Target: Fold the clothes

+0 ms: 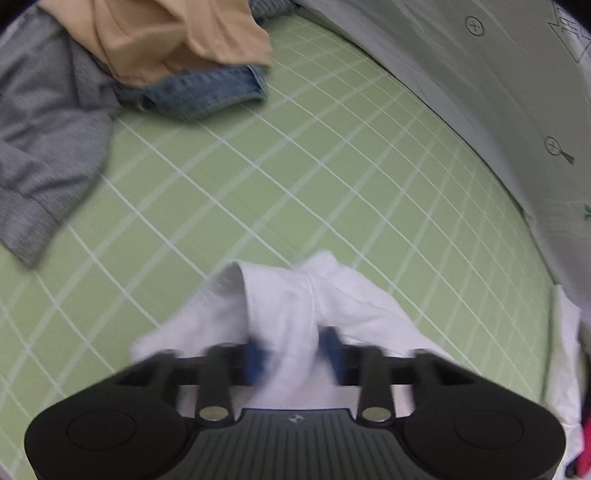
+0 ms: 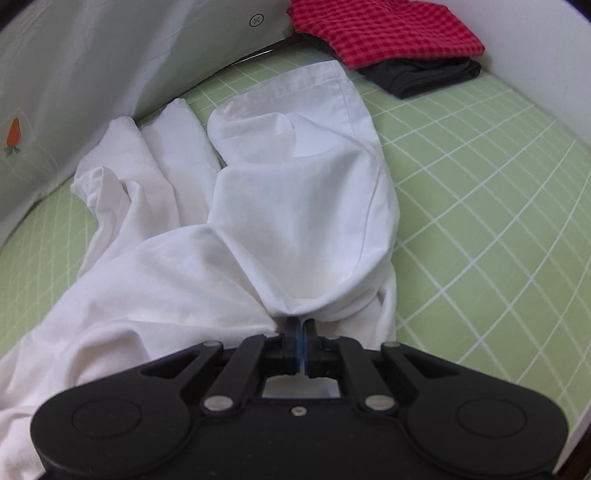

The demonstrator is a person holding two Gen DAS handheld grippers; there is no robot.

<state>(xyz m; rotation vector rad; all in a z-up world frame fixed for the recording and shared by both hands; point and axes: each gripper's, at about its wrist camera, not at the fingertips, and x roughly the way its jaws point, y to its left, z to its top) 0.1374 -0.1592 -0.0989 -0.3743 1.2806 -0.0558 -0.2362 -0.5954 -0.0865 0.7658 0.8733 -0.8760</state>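
A white garment (image 2: 258,206) lies spread and rumpled on the green grid mat (image 2: 480,206). My right gripper (image 2: 300,325) is shut on a pinched fold of it at the near edge. In the left wrist view another part of the white garment (image 1: 288,317) bunches between the blue pads (image 1: 256,356) of my left gripper (image 1: 293,349). The jaws stand part-way apart with cloth between them. The view is blurred, so I cannot tell if they grip it.
A grey sweater (image 1: 44,147), a tan garment (image 1: 159,40) and blue jeans (image 1: 207,92) lie piled at the mat's (image 1: 332,166) far left. A folded red checked cloth (image 2: 388,29) on a black garment (image 2: 428,75) sits far right. A white wall (image 2: 92,74) borders the mat.
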